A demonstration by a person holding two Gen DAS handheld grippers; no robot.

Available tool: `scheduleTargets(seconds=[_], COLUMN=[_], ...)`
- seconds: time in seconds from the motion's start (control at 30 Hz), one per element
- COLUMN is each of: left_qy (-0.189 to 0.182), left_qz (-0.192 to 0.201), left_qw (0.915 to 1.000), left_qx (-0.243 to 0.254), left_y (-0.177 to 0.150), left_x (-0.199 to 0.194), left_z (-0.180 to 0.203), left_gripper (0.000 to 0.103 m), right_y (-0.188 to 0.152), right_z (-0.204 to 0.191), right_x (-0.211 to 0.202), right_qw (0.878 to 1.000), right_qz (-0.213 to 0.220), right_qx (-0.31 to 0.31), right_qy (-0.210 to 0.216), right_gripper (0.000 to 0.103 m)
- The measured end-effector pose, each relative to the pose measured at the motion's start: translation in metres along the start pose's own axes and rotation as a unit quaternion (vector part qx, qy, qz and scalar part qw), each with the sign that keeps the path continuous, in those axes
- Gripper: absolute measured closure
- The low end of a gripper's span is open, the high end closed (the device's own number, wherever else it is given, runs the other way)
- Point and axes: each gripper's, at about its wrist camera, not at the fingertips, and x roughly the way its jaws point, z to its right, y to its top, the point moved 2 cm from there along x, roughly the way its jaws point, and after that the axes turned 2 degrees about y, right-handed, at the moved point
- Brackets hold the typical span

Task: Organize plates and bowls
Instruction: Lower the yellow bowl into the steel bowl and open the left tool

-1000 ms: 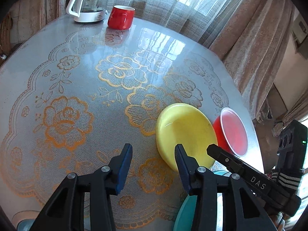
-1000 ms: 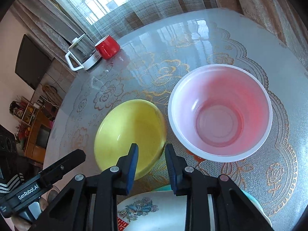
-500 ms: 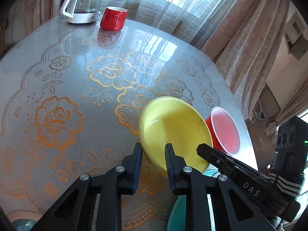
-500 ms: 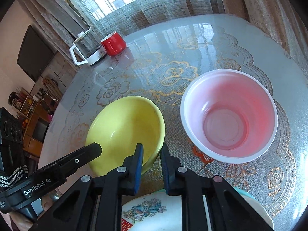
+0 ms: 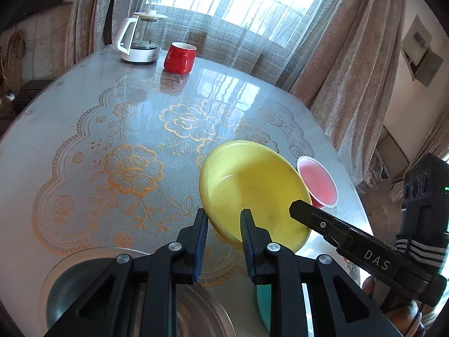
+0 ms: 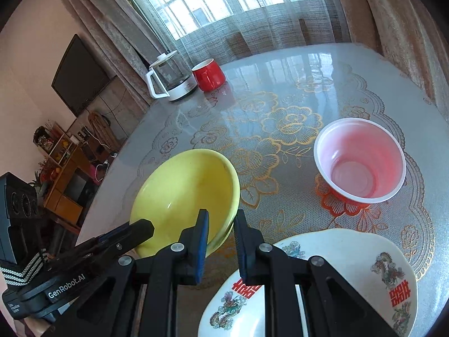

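A yellow bowl hangs tilted just above the lace-covered table, held from two sides. My left gripper is shut on its near rim, which runs between the blue pads. My right gripper is shut on the rim of the same yellow bowl at the opposite side. A pink-red plastic bowl stands upright on the table to the right. A white bowl with dragon prints lies under my right gripper. A teal dish peeks out beneath my left gripper.
A metal basin sits at the table's near left edge. A glass kettle and a red mug stand at the far edge by the curtains. The table's right edge runs just past the pink-red bowl.
Both grippers closed on the yellow bowl's rim and lifted it off the table. Both views pulled back and up, so the kettle, mug and window now show higher in frame.
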Motion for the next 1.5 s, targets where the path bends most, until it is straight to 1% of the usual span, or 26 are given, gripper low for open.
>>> scheduleTargets(seconds=[0.23,0.5,0.73,0.87,1.03,1.23,1.5], left_qy=[-0.002,-0.003,0.044,0.062,0.082,0.108,0.111], left_qz=[0.024,0.034,0.047,0.05,0.049,0.053,0.048], left_qw=[0.9997,0.9988,0.9975,0.9962,0.9946,0.9924,0.9924], left_qx=[-0.004,-0.034,-0.03,-0.035,-0.041,-0.026,-0.023], left_y=[-0.019,-0.051,-0.075,-0.089,-0.103,-0.114,-0.119], left_x=[-0.033,-0.065,-0.084,-0.091,-0.093,-0.096,-0.092], left_z=[-0.016,-0.045,-0.06,-0.071,-0.08,-0.081,-0.082], left_gripper=[0.079,0.079,0.079,0.079,0.079,0.079,0.079], right_y=[-0.017,-0.042,-0.067,-0.08,-0.094,-0.103,-0.109], right_z=[-0.022,-0.055,-0.082,-0.092,-0.101,-0.105,-0.1], right_x=[-0.011,-0.018,-0.008,-0.003,0.005,0.013,0.017], right_qw=[0.999,0.997,0.995,0.993,0.991,0.989,0.989], right_qz=[0.003,-0.004,-0.023,-0.032,-0.048,-0.059,-0.065], right_qx=[-0.006,-0.032,-0.061,-0.073,-0.089,-0.1,-0.095], right_qy=[0.032,0.063,0.079,0.091,0.094,0.092,0.092], right_gripper=[0.085,0.085,0.085,0.085,0.085,0.085,0.085])
